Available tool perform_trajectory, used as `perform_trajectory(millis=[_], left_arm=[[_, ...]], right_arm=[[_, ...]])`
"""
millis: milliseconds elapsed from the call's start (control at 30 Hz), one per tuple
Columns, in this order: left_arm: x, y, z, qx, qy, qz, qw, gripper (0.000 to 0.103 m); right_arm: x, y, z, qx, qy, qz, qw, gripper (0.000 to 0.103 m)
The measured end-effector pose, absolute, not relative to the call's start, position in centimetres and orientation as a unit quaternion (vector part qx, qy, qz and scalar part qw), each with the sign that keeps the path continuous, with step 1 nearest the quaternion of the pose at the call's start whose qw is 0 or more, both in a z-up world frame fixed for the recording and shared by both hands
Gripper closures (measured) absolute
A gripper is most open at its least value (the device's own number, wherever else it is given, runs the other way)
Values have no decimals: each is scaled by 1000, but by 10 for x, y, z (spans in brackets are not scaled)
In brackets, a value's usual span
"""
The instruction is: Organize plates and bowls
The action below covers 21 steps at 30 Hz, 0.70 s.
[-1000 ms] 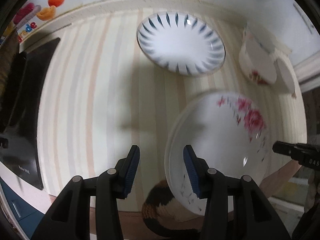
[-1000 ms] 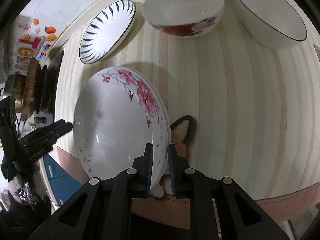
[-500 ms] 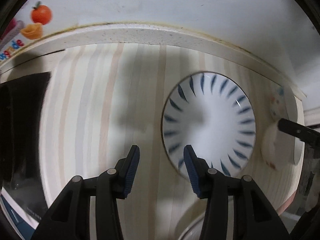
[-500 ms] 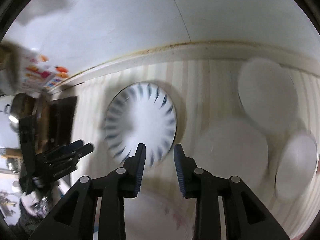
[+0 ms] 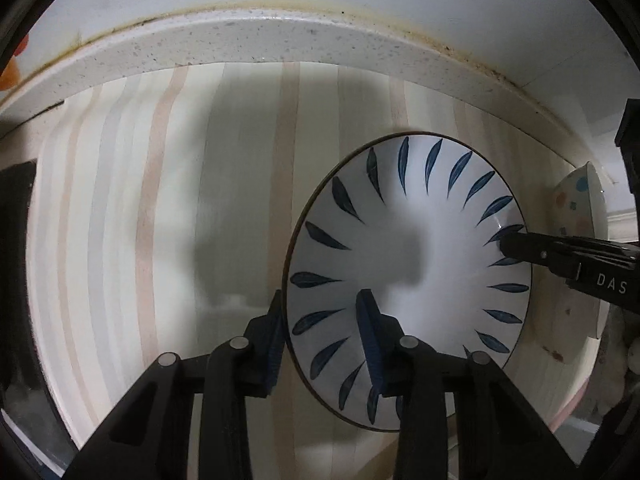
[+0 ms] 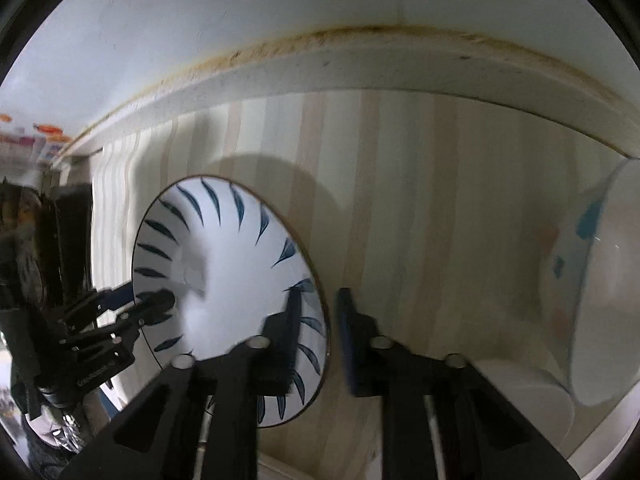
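A white plate with blue leaf strokes (image 5: 420,240) lies on the striped mat near the back ledge. My left gripper (image 5: 322,332) straddles its left rim, one finger outside and the other over the plate's inside. The jaws are closing, with a gap still showing on the inner side. My right gripper (image 6: 320,324) has its jaws closed on the plate's (image 6: 224,272) right rim, one finger on each side. Each gripper shows in the other's view: the right gripper (image 5: 508,244) at the plate's right edge, the left gripper (image 6: 148,300) at its left edge.
A raised speckled ledge (image 5: 280,36) and a white wall close off the back. A bowl with coloured spots (image 6: 592,280) stands close to the right, with another white dish (image 6: 520,384) in front of it. Dark objects (image 6: 68,232) stand at the mat's left end.
Both grippers left the floral plate and moved back to the blue-leaf plate. The right one let go of the floral plate's rim, opened, then closed on this rim. The left jaws narrowed.
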State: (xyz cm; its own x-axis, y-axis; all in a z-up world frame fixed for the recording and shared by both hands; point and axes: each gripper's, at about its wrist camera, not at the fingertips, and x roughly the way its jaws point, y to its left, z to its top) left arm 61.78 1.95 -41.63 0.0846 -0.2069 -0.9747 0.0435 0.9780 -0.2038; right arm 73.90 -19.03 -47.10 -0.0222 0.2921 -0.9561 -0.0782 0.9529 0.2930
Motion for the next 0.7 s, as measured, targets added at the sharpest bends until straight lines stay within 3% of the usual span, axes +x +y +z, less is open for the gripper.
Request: perform_trajectory(millis=[300,700], left_arm=[[606,14,-393,-68,665,-74,740,72],[561,22,-319,-56,630,-86,770,72]], right_arm=[[740,-181,-458,60,688,147,708,89],[703,-178,-409,62,678,169,712,89]])
